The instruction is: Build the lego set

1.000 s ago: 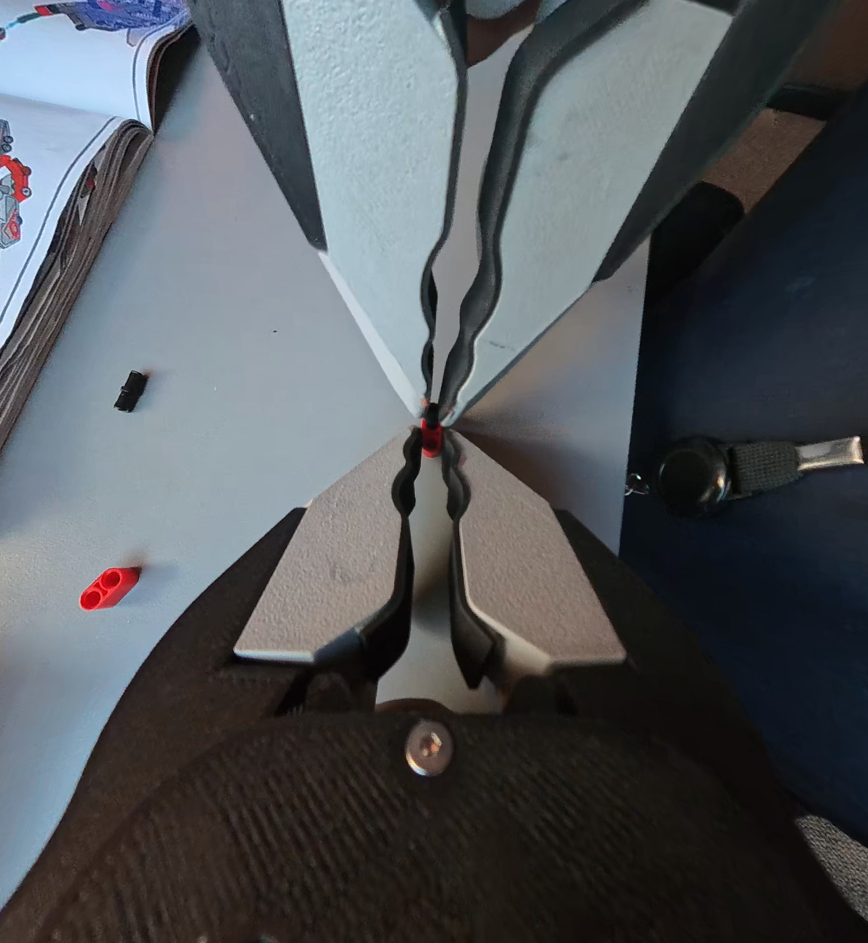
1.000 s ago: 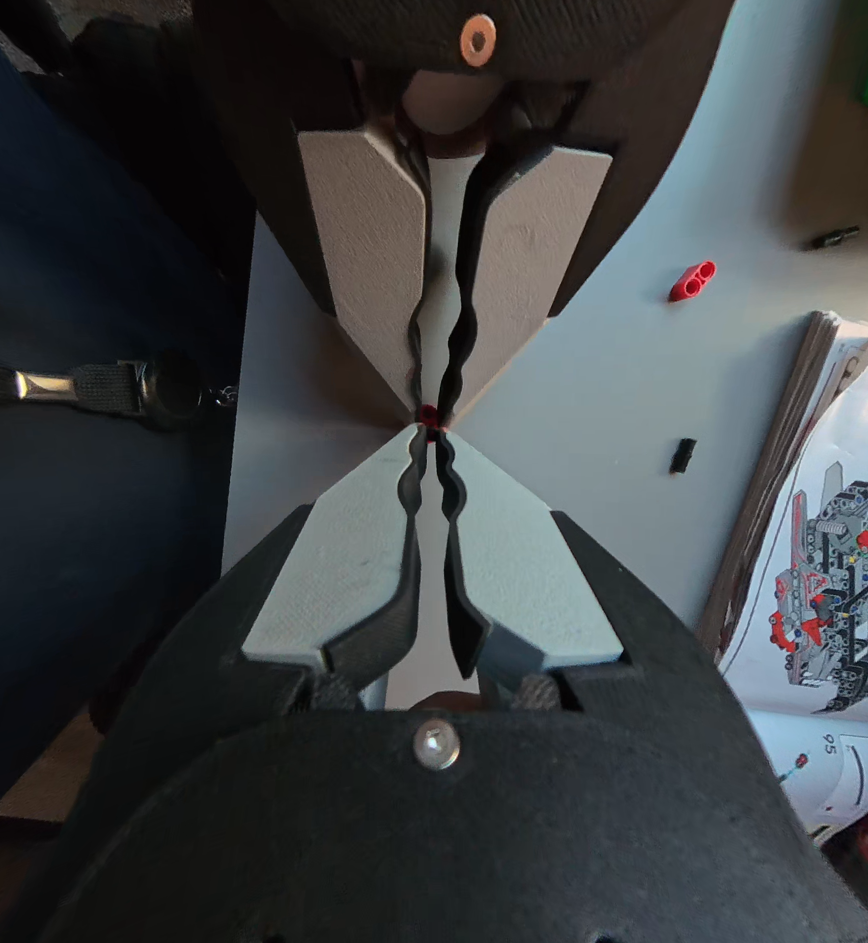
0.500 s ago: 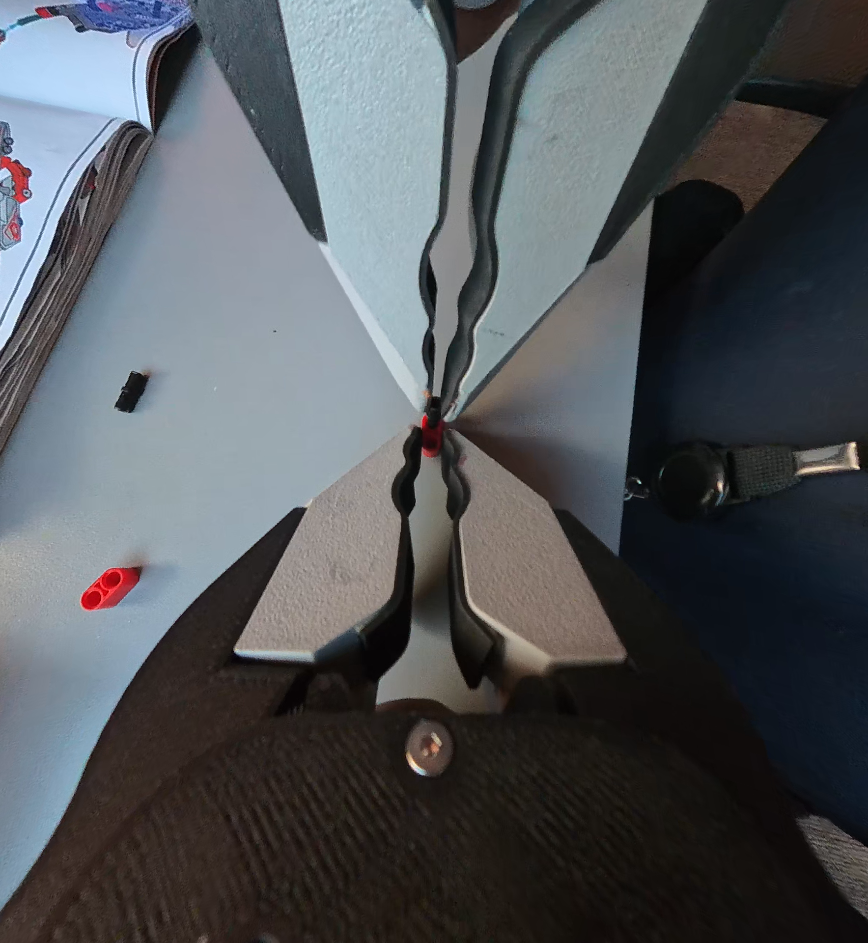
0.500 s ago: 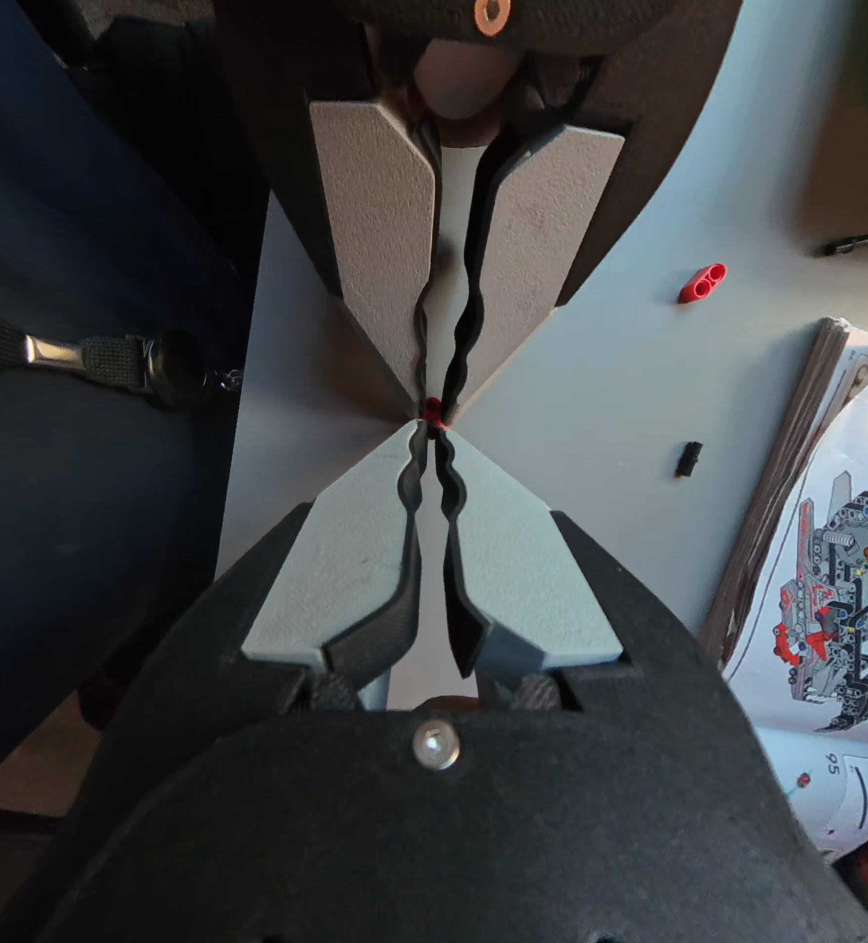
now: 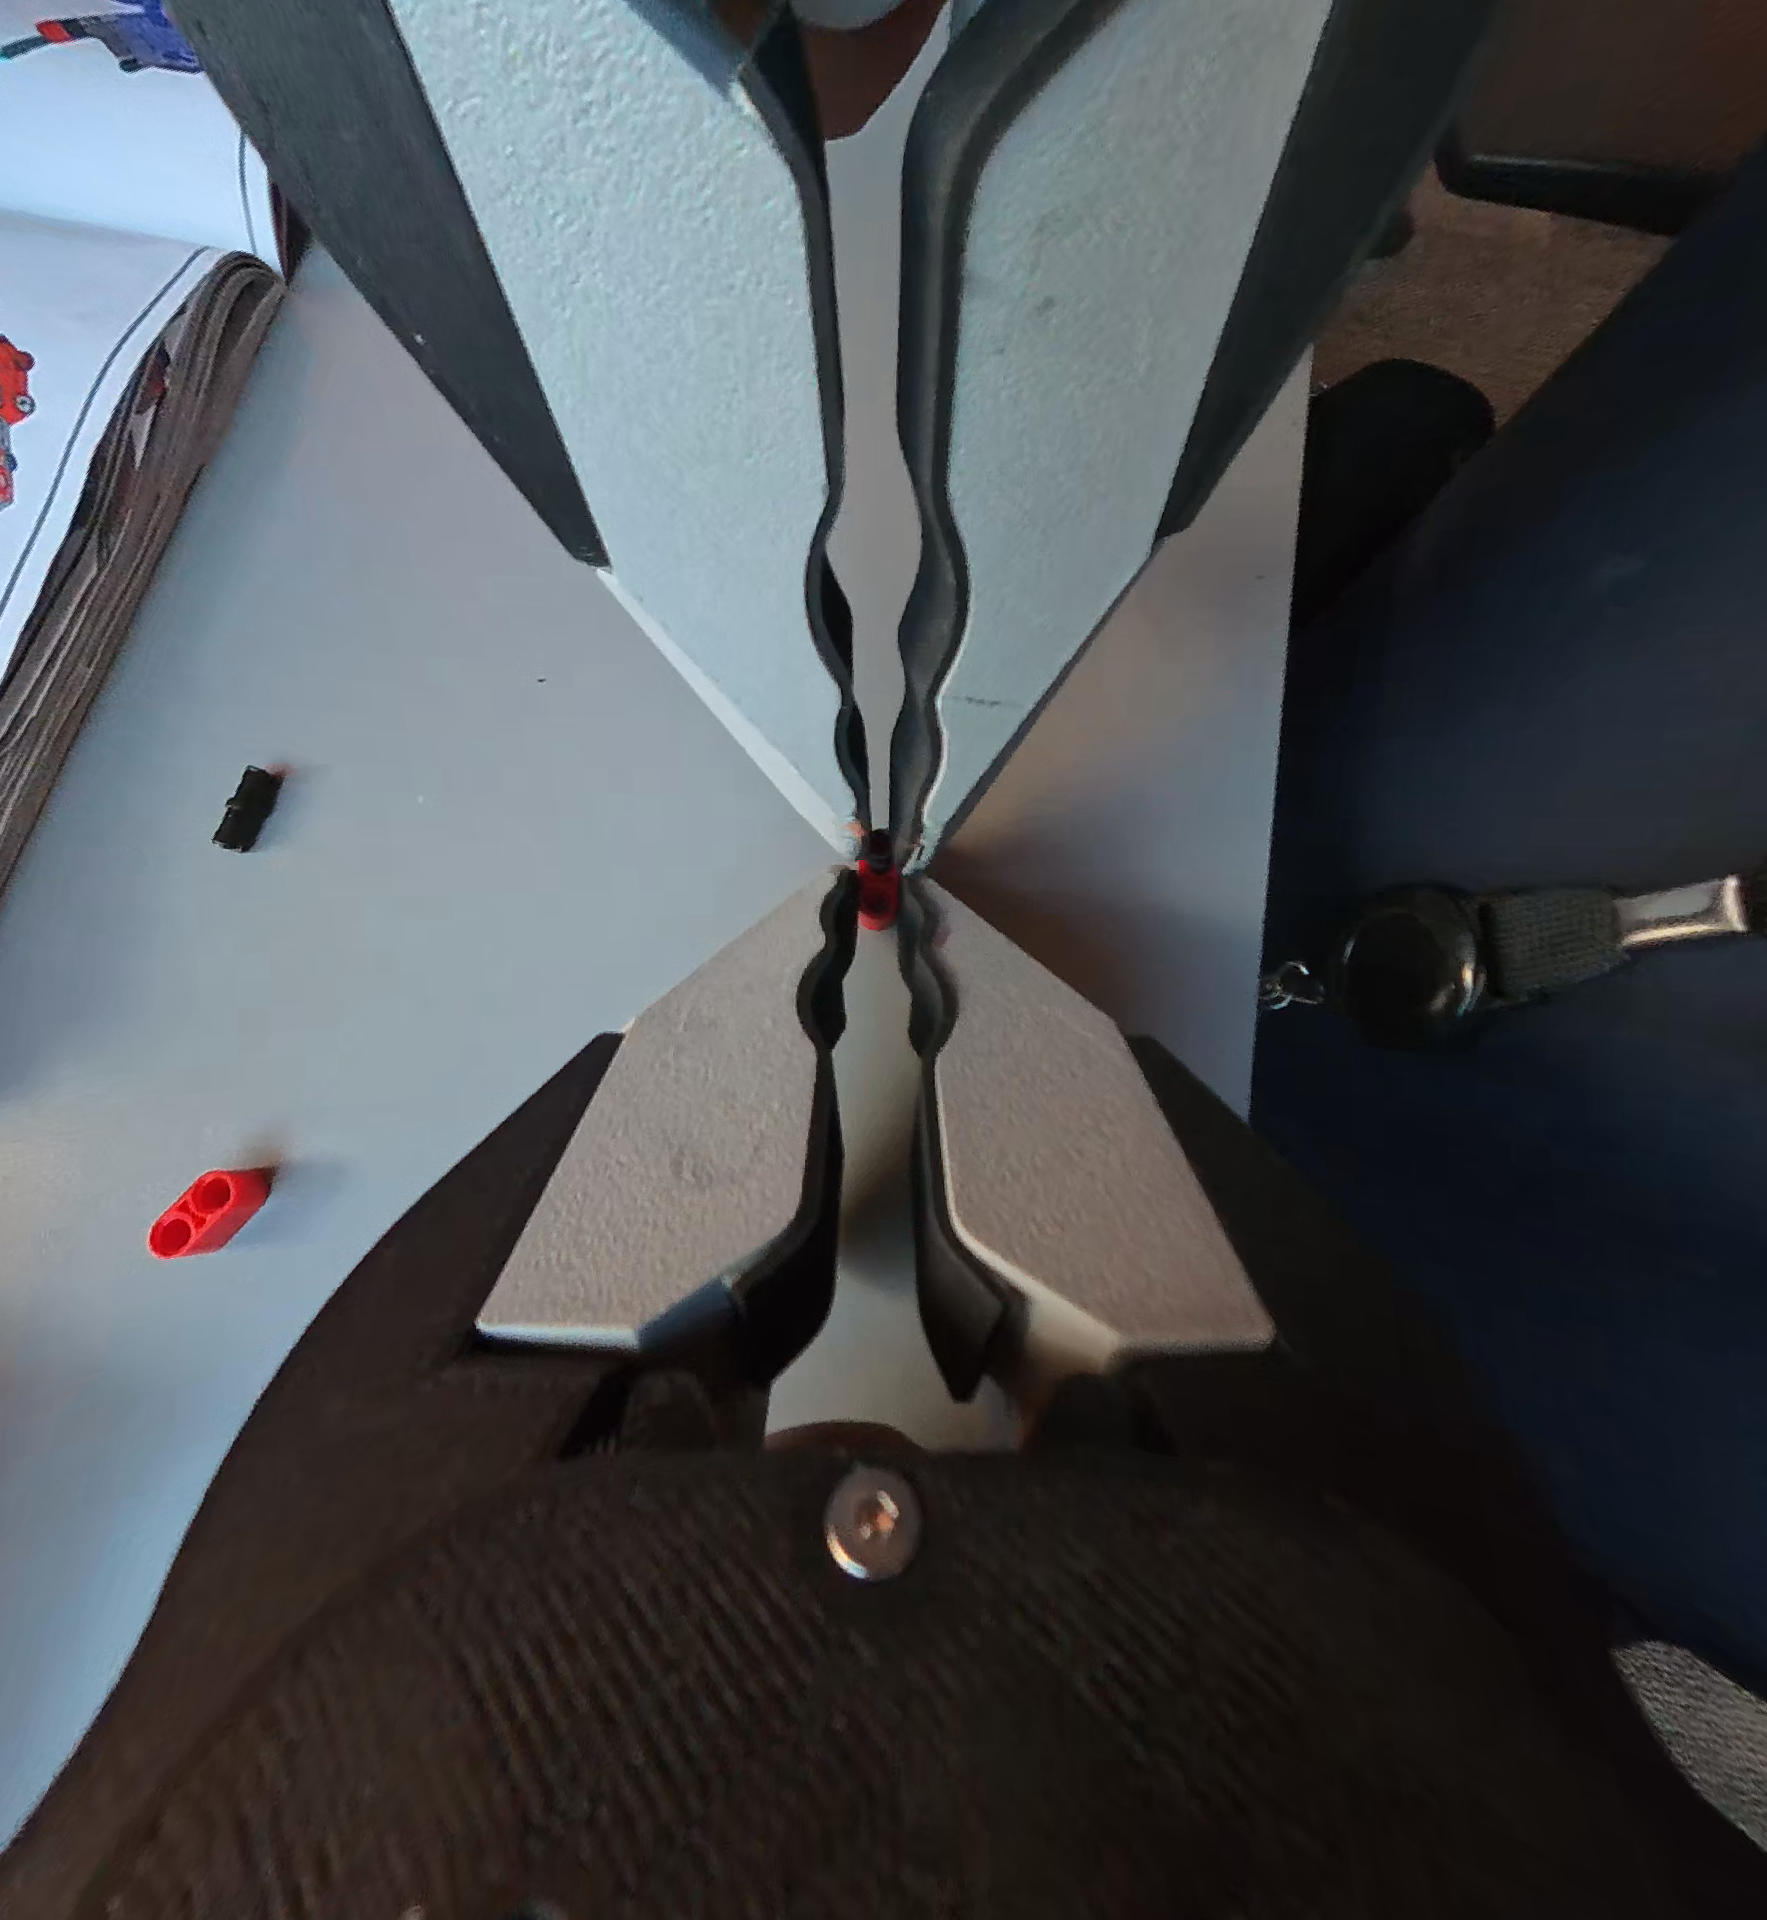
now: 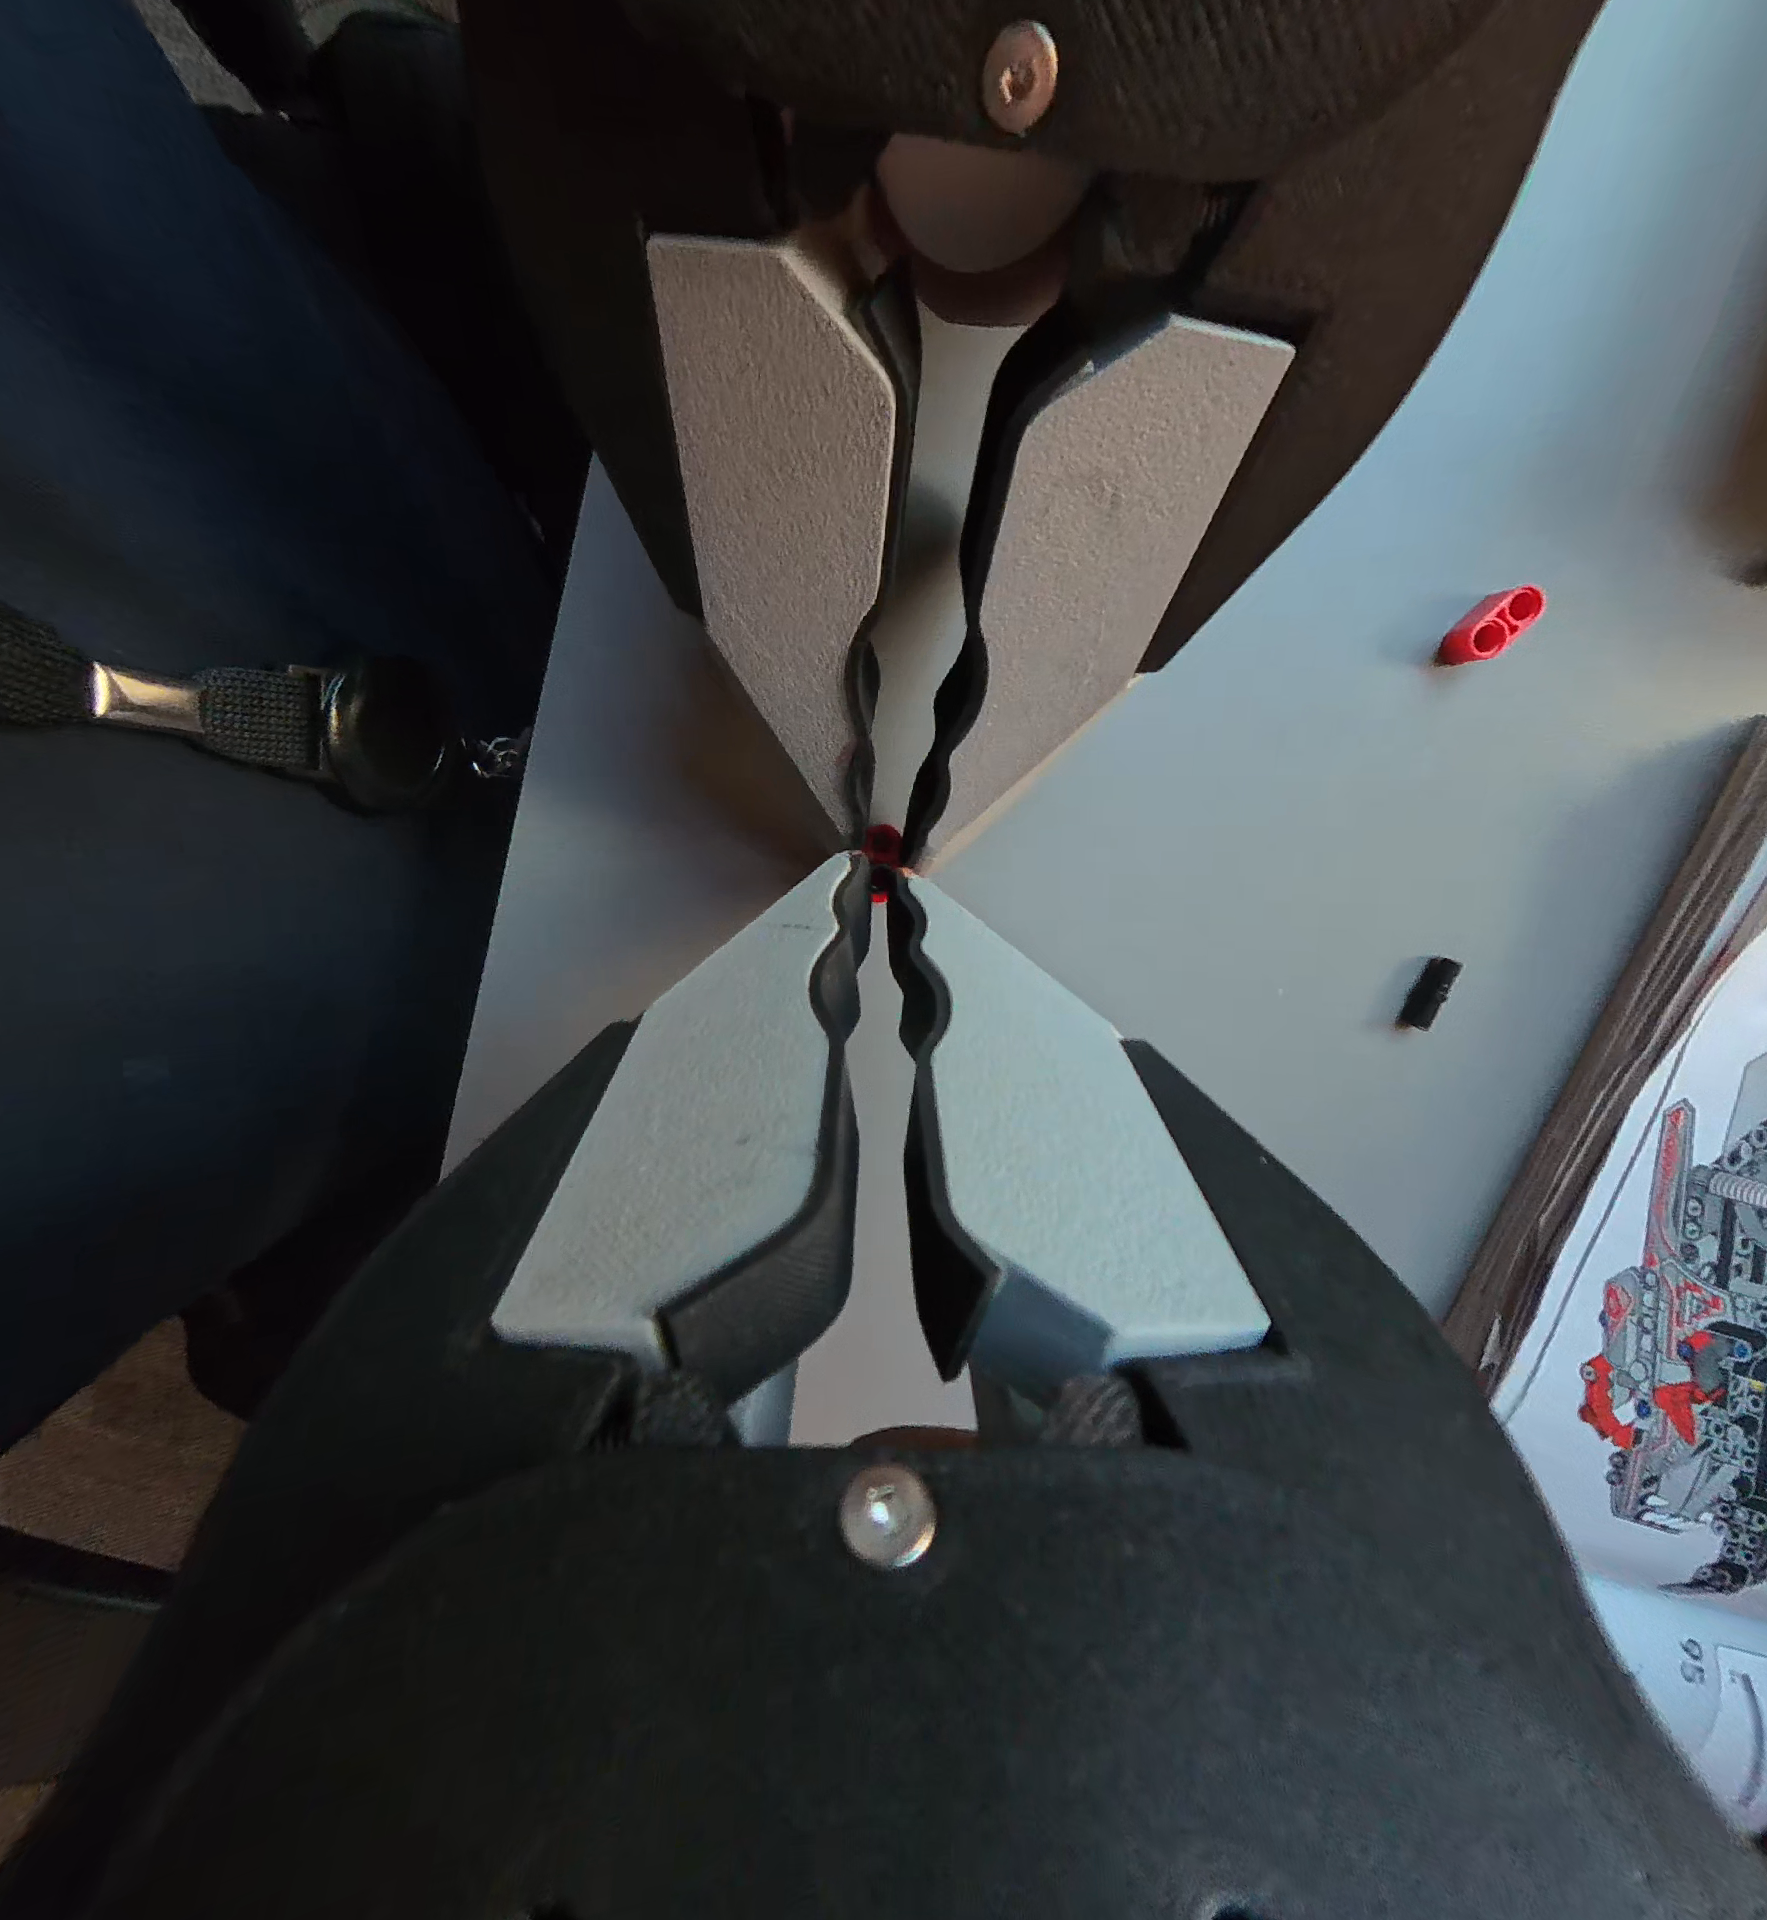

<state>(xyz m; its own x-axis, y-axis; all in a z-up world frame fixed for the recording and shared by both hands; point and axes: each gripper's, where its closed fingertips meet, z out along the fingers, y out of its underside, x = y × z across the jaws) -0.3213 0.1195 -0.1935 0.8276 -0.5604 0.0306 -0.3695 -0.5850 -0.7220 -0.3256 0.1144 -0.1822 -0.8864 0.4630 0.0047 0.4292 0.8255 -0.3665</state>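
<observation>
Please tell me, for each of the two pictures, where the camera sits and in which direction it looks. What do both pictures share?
Left wrist view: on the left gripper, looking along its grey fingers at the right gripper, which points back at it tip to tip; a dark blue trouser leg right.
Right wrist view: on the right gripper, facing the left gripper.
Shared: the small red piece between the tips, loose red piece, black pin, instruction booklet, grey table.

right gripper point(image 6: 879, 896) pinching black pin point(image 6: 880, 885) | left gripper point(image 6: 884, 831) tip-to-tip, red piece point(image 6: 882, 837)
</observation>
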